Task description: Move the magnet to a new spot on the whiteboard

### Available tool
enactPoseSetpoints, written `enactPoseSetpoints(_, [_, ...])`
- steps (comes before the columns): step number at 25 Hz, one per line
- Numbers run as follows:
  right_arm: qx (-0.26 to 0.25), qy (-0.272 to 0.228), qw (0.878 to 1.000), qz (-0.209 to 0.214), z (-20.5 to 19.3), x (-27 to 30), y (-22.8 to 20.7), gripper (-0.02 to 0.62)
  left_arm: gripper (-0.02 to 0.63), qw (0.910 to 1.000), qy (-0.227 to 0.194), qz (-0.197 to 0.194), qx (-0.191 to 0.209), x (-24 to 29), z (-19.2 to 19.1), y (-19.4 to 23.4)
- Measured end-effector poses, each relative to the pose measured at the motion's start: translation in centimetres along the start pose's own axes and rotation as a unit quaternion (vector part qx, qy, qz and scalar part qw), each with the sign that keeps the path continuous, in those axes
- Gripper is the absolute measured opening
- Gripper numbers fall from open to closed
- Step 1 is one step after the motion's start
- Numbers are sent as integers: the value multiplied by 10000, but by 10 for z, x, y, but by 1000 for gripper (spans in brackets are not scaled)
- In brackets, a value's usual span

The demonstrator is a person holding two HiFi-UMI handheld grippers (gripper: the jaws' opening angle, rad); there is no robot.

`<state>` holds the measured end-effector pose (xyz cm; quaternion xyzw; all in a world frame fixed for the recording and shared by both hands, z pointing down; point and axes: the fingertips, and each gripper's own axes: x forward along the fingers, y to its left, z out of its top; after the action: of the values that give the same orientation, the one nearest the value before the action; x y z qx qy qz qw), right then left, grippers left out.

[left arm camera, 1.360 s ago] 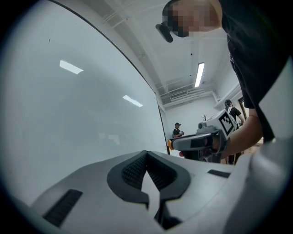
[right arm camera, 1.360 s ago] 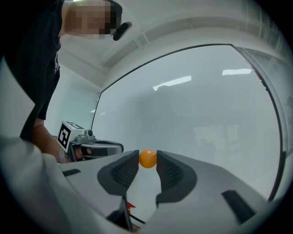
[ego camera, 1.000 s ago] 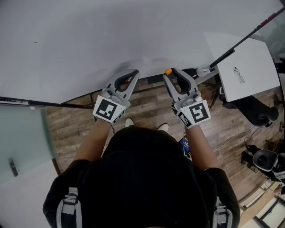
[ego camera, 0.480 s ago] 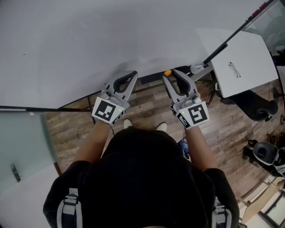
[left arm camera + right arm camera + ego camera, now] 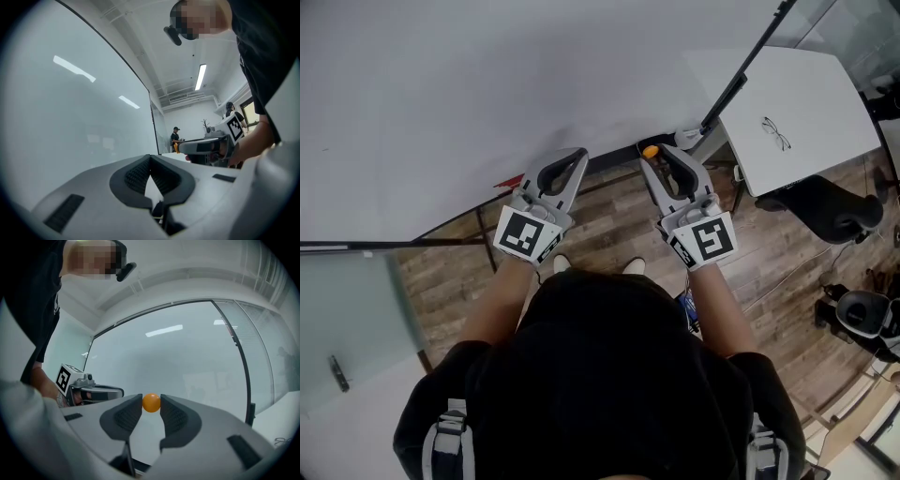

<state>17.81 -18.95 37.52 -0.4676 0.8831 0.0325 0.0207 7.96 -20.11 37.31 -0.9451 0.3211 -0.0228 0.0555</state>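
Note:
A small round orange magnet (image 5: pixel 151 402) is pinched between the tips of my right gripper (image 5: pixel 151 404), which is shut on it. In the head view the magnet (image 5: pixel 651 151) shows at the tip of the right gripper (image 5: pixel 654 159), close to the lower edge of the whiteboard (image 5: pixel 487 84). My left gripper (image 5: pixel 578 154) is held beside it, jaws shut with nothing between them; its tips (image 5: pixel 150 157) meet in the left gripper view. The whiteboard (image 5: pixel 187 366) fills the background of the right gripper view.
A white desk (image 5: pixel 792 112) with glasses (image 5: pixel 774 132) on it stands at the right, with a dark chair (image 5: pixel 830 211) below it. A dark pole (image 5: pixel 741 70) leans near the board's right side. The floor is wood (image 5: pixel 600 225). A glass panel (image 5: pixel 347 300) is at the left.
The view has shifted, and both grippers sit slightly nearer the board's lower edge. The right gripper still holds the orange magnet.

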Motion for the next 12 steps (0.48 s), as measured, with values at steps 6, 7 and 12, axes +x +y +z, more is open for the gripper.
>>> enactPoseSetpoints(6, [8, -43, 9998, -201, 0, -35, -48, 118, 2, 10000, 20, -41, 45, 42, 5, -35])
enactPoseSetpoints(7, [14, -48, 9997, -232, 0, -40, -57, 118, 2, 10000, 19, -39, 40, 49, 6, -41])
enactPoseSetpoints(12, [-40, -21, 9993, -364, -3, -58, -92, 118, 2, 9999, 17, -145, -17, 87, 7, -66])
